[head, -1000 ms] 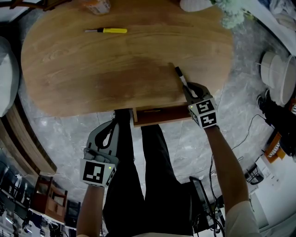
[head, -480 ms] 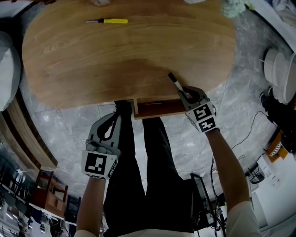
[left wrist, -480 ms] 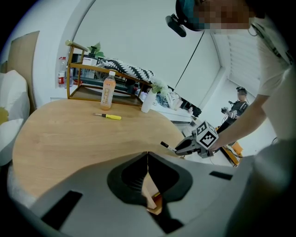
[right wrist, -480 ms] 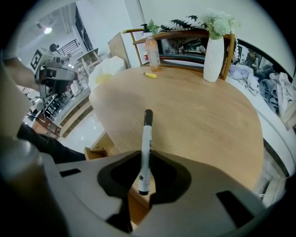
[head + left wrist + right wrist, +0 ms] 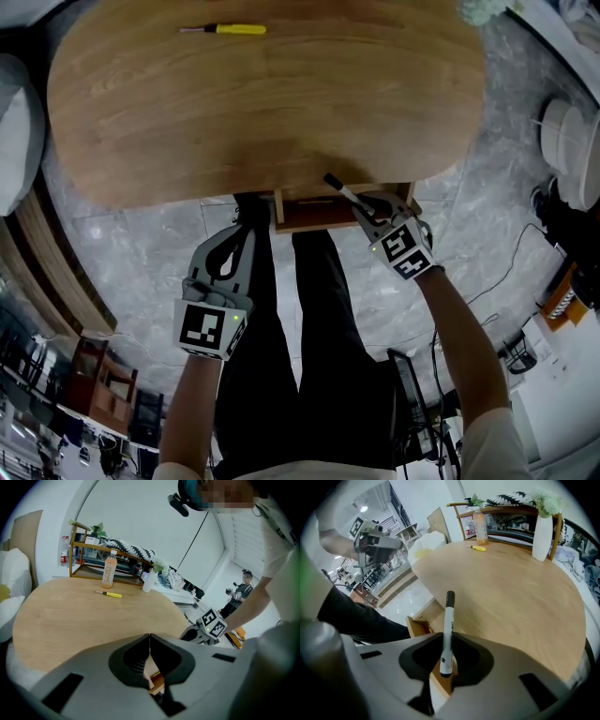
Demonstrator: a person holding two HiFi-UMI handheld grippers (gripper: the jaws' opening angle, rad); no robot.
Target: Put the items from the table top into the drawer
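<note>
The wooden counter (image 5: 262, 103) had an open drawer (image 5: 309, 214) at its near edge, the right tongs (image 5: 367, 212) above it clamping a white marker (image 5: 341, 191), the left tongs (image 5: 242, 234) pressed together empty to the left, and a yellow screwdriver (image 5: 230, 29) lying far off.

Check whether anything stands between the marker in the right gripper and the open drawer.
Nothing visible does. The right gripper holds the marker right at the pulled-out drawer under the table's near edge, with no object between them. The left gripper hangs shut and empty off to the side, clear of the drawer.
</note>
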